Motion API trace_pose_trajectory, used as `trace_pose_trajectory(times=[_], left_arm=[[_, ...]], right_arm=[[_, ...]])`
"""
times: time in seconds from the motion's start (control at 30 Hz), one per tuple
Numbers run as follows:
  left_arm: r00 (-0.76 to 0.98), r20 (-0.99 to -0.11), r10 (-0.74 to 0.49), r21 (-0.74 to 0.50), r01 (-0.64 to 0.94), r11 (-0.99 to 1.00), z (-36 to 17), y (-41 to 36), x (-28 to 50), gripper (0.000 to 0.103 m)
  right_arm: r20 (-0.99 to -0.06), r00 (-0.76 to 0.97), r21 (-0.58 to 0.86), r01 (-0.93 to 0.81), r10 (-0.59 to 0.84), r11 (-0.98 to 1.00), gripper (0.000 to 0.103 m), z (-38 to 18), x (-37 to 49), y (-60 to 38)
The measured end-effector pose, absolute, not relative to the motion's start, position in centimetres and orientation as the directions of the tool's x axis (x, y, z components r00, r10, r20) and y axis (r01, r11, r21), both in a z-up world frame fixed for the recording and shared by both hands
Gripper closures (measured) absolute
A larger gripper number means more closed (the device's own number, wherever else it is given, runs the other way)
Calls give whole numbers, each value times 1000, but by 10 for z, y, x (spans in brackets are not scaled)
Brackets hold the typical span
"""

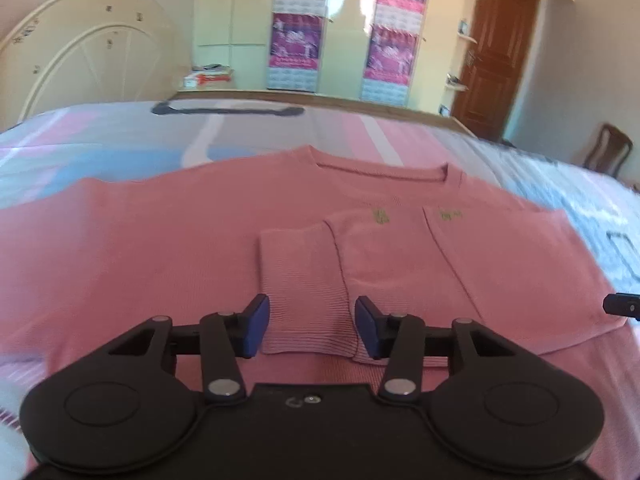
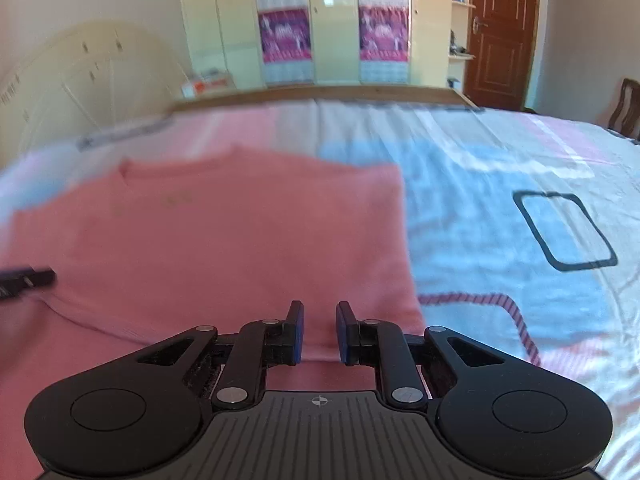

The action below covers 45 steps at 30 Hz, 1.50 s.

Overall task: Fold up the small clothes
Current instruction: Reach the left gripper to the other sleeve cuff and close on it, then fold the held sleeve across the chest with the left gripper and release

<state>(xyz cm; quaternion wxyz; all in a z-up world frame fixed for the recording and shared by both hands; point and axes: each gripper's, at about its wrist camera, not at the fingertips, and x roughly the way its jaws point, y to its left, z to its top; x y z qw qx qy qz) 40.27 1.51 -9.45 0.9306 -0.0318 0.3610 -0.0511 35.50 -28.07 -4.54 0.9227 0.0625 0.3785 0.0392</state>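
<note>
A pink sweater (image 1: 160,248) lies flat on the bed, neckline toward the far side. Its right part is folded inward and the sleeve (image 1: 304,280) runs down the middle, ribbed cuff nearest me. My left gripper (image 1: 311,326) hovers over that cuff with its blue pads (image 1: 256,326) wide apart on either side, touching nothing. In the right wrist view, which is blurred, the sweater (image 2: 220,240) shows its folded right edge. My right gripper (image 2: 320,334) hangs above the hem near that edge, pads a narrow gap apart with nothing between them.
A patterned pink, blue and white bedsheet (image 2: 480,200) spreads right of the sweater. A cream headboard (image 1: 92,52) is at the far left. A wardrobe with posters (image 1: 340,28) and a brown door (image 1: 500,48) stand behind, and a wooden chair (image 1: 608,148) at the right.
</note>
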Motion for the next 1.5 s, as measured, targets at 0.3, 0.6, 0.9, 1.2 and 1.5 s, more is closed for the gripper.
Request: trace_pose_trajectory(times=[0.3, 0.6, 0.9, 1.2, 1.5], left_arm=[[730, -678, 84, -111, -215, 970, -79, 123, 330, 33], [684, -675, 276, -339, -620, 708, -88, 346, 289, 53], [742, -627, 236, -458, -597, 659, -107, 453, 313, 45], [796, -568, 210, -606, -577, 548, -124, 485, 314, 90], [882, -467, 70, -495, -326, 806, -60, 373, 352, 92]], right_arm=[[-698, 686, 219, -68, 204, 973, 86, -41, 329, -272], [-712, 674, 236, -37, 198, 971, 86, -39, 327, -225], [-708, 690, 294, 90, 153, 952, 82, -25, 347, -165], [-697, 704, 258, 73, 133, 963, 82, -7, 357, -129], [-696, 703, 249, 40, 150, 968, 82, -12, 353, -134]])
